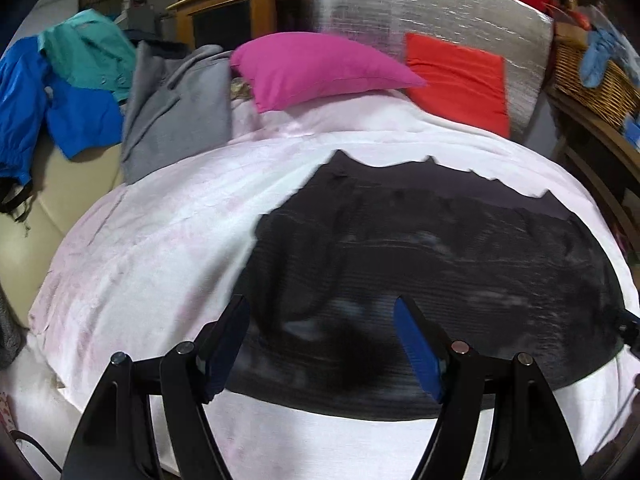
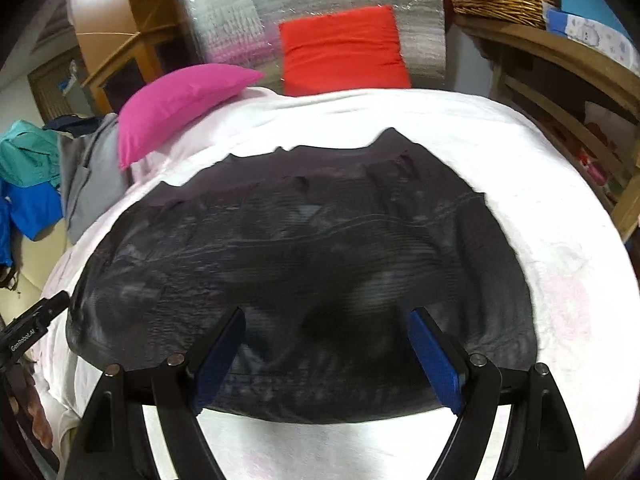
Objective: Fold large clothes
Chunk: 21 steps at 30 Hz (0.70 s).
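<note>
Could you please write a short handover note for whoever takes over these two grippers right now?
Left gripper: open, empty, above the near left part of the black garment.
Right gripper: open, empty, above its near edge.
The garment lies spread on the white blanket, apparently already folded into a wide band. Gray, teal and blue clothes are piled at far left.
Left: probably more folds, then the pile.

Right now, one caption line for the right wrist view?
Open right gripper above a dark garment spread on the white-covered bed.
</note>
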### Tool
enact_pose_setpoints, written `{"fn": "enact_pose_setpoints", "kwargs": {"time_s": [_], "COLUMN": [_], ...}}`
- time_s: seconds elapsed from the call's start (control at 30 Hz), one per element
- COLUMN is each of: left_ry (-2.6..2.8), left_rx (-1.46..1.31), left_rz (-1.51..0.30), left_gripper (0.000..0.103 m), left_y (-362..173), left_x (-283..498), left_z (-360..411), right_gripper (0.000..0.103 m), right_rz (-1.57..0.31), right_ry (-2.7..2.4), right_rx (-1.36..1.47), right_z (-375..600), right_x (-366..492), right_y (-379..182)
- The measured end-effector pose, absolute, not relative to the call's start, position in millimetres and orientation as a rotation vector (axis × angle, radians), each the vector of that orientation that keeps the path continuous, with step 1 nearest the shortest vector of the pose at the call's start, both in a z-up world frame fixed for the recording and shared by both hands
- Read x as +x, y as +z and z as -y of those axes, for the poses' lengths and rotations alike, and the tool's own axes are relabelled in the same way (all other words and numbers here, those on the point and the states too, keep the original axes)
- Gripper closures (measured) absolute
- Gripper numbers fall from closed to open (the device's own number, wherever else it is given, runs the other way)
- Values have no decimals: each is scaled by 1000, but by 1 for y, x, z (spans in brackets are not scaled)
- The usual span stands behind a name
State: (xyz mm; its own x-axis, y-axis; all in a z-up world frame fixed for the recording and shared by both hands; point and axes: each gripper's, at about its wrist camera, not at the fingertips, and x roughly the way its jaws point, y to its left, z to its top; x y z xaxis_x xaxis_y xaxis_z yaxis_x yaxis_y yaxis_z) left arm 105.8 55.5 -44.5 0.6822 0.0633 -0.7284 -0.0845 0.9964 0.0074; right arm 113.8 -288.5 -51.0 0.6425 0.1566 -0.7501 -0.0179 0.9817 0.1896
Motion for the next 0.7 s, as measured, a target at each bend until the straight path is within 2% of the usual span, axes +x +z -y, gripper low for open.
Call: {"fn": "enact_pose_setpoints", "kwargs": {"time_s": [0.07,0.1,0.17,0.43,0.5,0.57,0.7], "left_ry": [39,4,8,-11,-26,-55,-84], "left_rx": [-10,-14,24,-67,-50,-32,-11], "left_rz": [-842,-914,-1036,-841,-800,-777,-722], "left_gripper": [25,23,23,23,21,15,14], "left_y": [-55,-69,-92,-25,-11,-3,9], "left_x": [110,118,127,56,31,7,-40], "left_z": [-41,-35,-27,-35,-26,-18,-5], "right_gripper": [15,15,15,14,12,10,9], "right_rz": [-900,-968,-977,-764,-730,-711,-746], "right_ry": [105,95,81,97,109,122,146], "right_rx": [167,158,153,226,249,250,238], "right_z": [284,283,283,292,288,277,257], "right_x": [120,128,127,40,14,-13,-51], "right_y": [-67,-83,-84,0,10,15,6]}}
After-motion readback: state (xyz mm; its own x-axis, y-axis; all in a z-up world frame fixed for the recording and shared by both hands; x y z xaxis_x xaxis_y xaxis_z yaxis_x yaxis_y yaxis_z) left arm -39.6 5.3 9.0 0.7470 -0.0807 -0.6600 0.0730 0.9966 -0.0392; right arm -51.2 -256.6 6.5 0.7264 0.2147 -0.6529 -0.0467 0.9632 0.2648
